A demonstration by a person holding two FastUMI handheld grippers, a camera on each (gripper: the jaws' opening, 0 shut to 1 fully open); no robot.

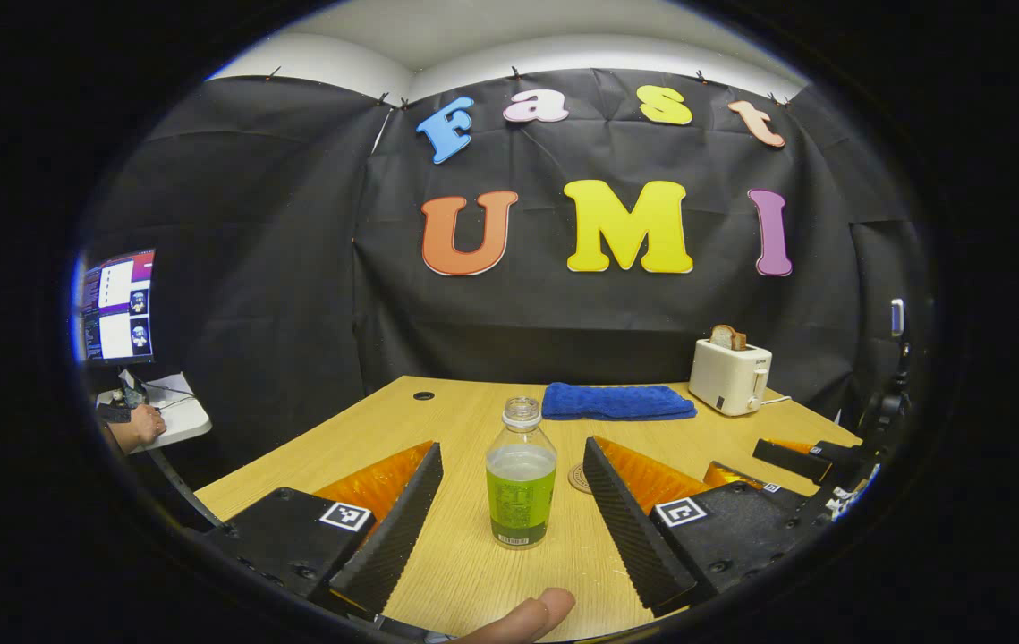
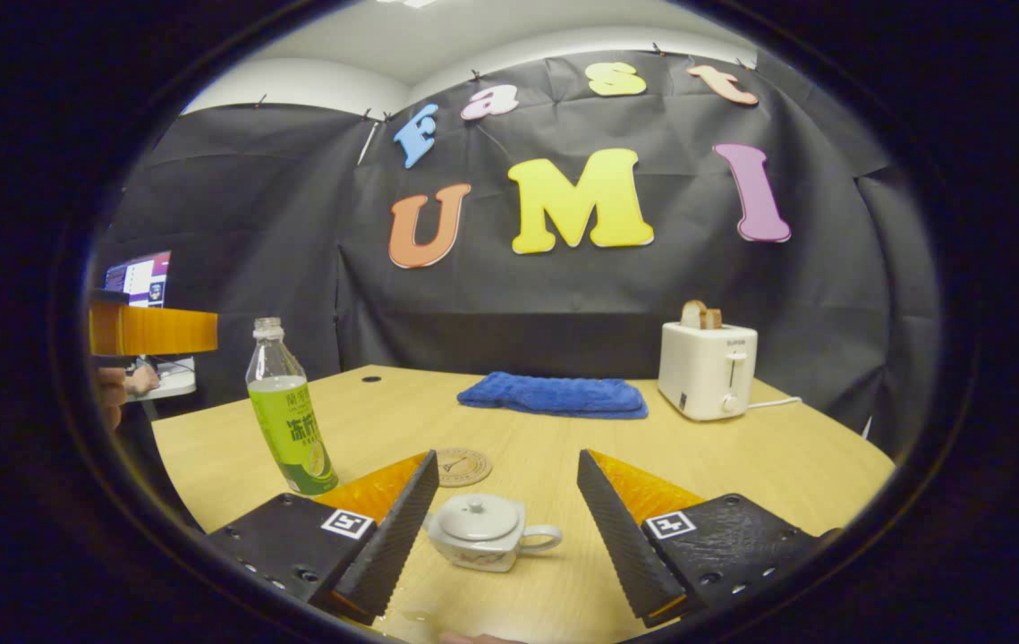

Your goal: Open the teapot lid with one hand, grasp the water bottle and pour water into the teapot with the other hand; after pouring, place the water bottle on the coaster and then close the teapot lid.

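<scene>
A clear water bottle [image 1: 521,474] with a green label stands upright on the wooden table [image 1: 473,572], and my left gripper [image 1: 511,444] is open around it with a gap on each side. Just behind the bottle, a round coaster [image 1: 577,478] peeks out. In the right gripper view, a small white teapot [image 2: 482,532] with its lid [image 2: 478,510] on sits between the fingers of my open right gripper [image 2: 507,456], untouched. The bottle [image 2: 287,420] stands to its left, the coaster [image 2: 462,466] just beyond. The right gripper [image 1: 795,458] also shows at the far right of the left gripper view.
A folded blue towel [image 2: 554,394] and a white toaster [image 2: 706,371] with a slice of bread sit at the back of the table. A monitor [image 1: 118,304] and a person's hand [image 1: 147,422] are off the table's left side. A fingertip [image 1: 527,617] shows at the bottom edge.
</scene>
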